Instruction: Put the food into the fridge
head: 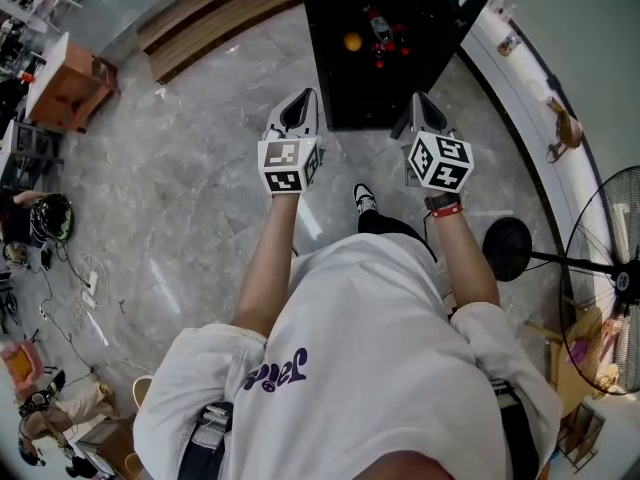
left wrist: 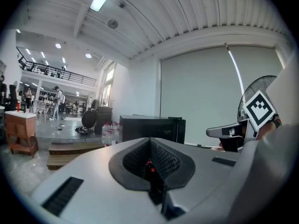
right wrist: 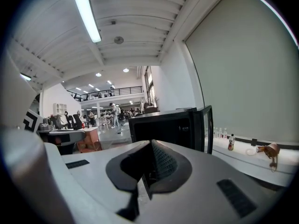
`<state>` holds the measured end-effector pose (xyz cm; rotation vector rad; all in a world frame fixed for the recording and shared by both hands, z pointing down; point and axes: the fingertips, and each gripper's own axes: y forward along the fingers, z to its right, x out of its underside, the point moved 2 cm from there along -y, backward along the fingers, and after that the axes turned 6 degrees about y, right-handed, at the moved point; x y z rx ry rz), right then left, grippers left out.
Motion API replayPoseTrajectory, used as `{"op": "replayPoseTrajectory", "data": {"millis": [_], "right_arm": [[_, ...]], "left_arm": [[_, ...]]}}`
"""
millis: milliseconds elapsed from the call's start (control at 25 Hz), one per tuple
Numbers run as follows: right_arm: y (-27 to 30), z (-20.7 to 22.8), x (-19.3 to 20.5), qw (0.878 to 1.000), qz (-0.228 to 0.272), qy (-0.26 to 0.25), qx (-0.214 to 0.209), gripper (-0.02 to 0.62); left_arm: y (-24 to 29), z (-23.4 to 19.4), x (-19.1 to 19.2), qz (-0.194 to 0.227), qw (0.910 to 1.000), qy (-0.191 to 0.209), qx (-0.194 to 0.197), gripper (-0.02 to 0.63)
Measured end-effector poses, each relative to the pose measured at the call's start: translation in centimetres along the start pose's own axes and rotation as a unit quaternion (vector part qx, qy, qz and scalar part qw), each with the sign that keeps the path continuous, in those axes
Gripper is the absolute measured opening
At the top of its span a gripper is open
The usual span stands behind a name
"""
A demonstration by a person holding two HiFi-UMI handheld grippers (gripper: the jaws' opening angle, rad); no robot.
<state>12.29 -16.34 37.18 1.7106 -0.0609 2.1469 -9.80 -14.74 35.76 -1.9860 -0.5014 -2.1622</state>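
Note:
A black mini fridge (head: 380, 48) stands on the floor ahead of me, with its door (head: 478, 8) swung open to the right. Inside lie an orange fruit (head: 353, 41) and some red items (head: 385, 36). My left gripper (head: 297, 108) and right gripper (head: 420, 108) are held side by side in front of the fridge, short of its opening. Both are shut with nothing in them. The left gripper view shows shut jaws (left wrist: 150, 164) pointing at the fridge (left wrist: 149, 127). In the right gripper view the shut jaws (right wrist: 150, 164) face the open fridge (right wrist: 163, 127) and its door (right wrist: 208, 127).
A white ledge (head: 520, 58) with small bottles curves along the right wall. A standing fan (head: 600, 268) is at my right. Wooden steps (head: 210, 18) and a brown cabinet (head: 70, 83) lie to the left, cables (head: 85, 288) on the floor.

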Motion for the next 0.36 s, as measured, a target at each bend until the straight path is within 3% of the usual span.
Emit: {"op": "replayPoseTrajectory", "data": {"millis": [200, 360], "right_arm": [[0.1, 0.7, 0.7, 0.999, -0.028, -0.016, -0.019, 0.015], [0.9, 0.2, 1.8, 0.994, -0.071, -0.036, -0.07, 0.015]], "left_arm": [[1.0, 0.2, 1.1, -0.011, 0.9999, -0.008, 0.006, 0.018], [1.4, -1.5, 2.9, -0.03, 0.9994, -0.018, -0.003, 0.018]]}}
